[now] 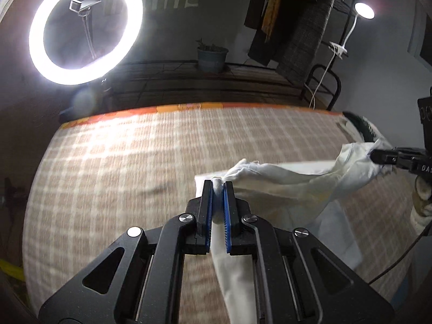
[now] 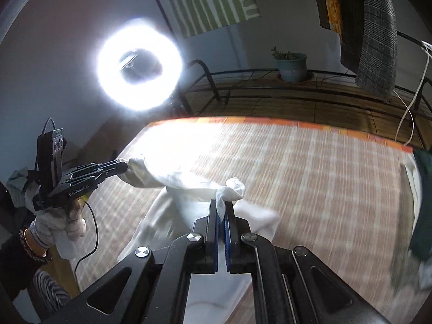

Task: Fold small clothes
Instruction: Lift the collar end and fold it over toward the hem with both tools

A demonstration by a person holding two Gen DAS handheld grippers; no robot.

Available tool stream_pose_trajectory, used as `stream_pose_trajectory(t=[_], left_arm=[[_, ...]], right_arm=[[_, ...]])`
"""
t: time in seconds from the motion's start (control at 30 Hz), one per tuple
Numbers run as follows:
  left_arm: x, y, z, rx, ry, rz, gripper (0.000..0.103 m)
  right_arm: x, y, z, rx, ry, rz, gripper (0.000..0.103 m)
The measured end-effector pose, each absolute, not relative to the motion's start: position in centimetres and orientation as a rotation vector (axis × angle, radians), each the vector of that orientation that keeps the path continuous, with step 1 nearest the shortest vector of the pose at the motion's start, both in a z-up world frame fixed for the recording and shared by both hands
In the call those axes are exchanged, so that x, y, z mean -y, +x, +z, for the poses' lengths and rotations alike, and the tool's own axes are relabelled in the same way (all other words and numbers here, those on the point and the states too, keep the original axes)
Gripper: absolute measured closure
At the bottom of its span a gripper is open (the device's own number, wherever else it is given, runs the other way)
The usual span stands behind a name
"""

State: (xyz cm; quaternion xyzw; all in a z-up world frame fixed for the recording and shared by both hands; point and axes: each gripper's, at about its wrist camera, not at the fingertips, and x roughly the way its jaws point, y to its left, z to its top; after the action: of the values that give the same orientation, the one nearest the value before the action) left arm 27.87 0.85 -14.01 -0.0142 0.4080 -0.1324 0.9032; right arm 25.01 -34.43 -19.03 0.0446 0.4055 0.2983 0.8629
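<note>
Between left gripper jaws: bunched corner of white garment, clamped tight. Right gripper jaws likewise pinch another corner. Garment stretched between both, lifted, lower part trailing onto checked mat. Ring light, potted plant beyond.

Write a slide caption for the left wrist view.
Left gripper and right gripper stretch a white garment above the checked mat.
</note>
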Motion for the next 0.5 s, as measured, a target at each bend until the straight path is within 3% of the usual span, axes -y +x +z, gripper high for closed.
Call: stream_pose_trajectory(t=[0.5], left_arm=[[-0.9, 17.9, -18.4, -0.883, 0.042, -0.270, 0.098]], right_arm=[[34.5, 14.1, -22.6, -0.864, -0.003, 0.549, 0.103]])
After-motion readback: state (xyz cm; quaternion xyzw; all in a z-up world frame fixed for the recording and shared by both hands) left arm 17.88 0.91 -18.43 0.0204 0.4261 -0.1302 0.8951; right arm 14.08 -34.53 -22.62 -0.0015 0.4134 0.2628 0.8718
